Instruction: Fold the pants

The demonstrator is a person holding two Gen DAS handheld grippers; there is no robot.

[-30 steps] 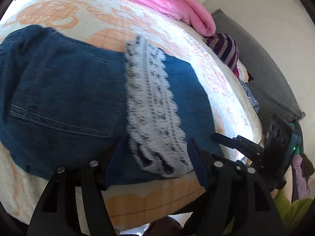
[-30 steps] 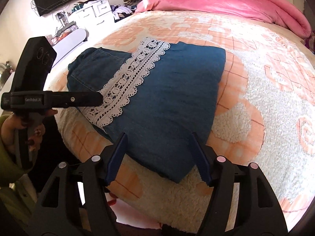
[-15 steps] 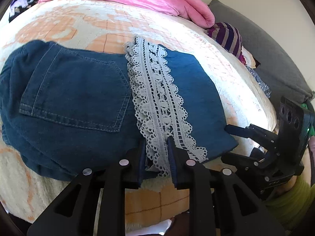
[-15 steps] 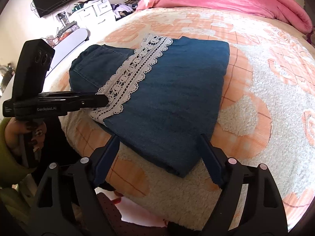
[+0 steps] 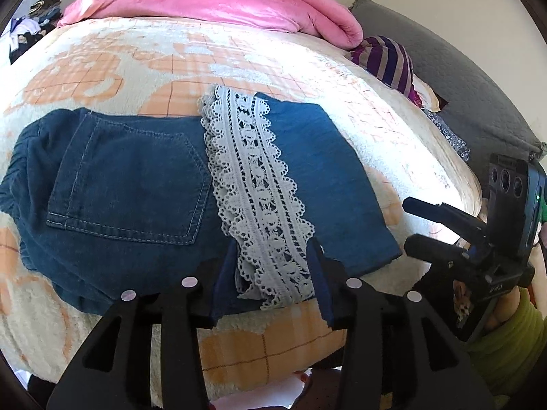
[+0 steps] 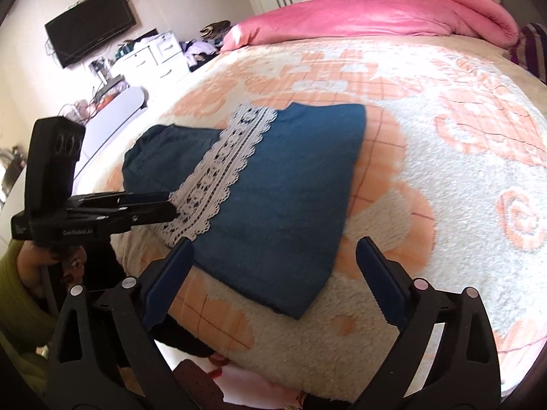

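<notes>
We see the folded pants (image 5: 191,188) lying flat on the blanket (image 5: 239,58) near the edge of the bed, straight ahead of both grippers. They are dark blue denim, with a back pocket (image 5: 130,184) facing up on the part ahead and to the left of the left gripper (image 5: 270,280), and a band of white lace (image 5: 259,198) running from between that gripper's fingers away across the cloth.

The left gripper's jaws have just been opening, after a brief pinch. Its two fingers now stand on either side of the near end of the lace, partly apart, and the pads do not press on it; the lace end lies loose between them on the denim. We count this gripper as open, with cloth between the fingers but not gripped.

The right gripper (image 6: 273,273) has also just been opening its jaws, and they now stand wide apart. The near corner of the pants lies ahead of and between the fingers, but neither pad touches it. This gripper hangs just off the bed's edge.

From the right wrist view, the left gripper appears to the left, its tips at the lace edge, held by a hand (image 6: 41,266) with a green sleeve (image 6: 13,294). Beyond the pants, at the far end of the bed, lies a pink quilt (image 5: 218,3).
</notes>
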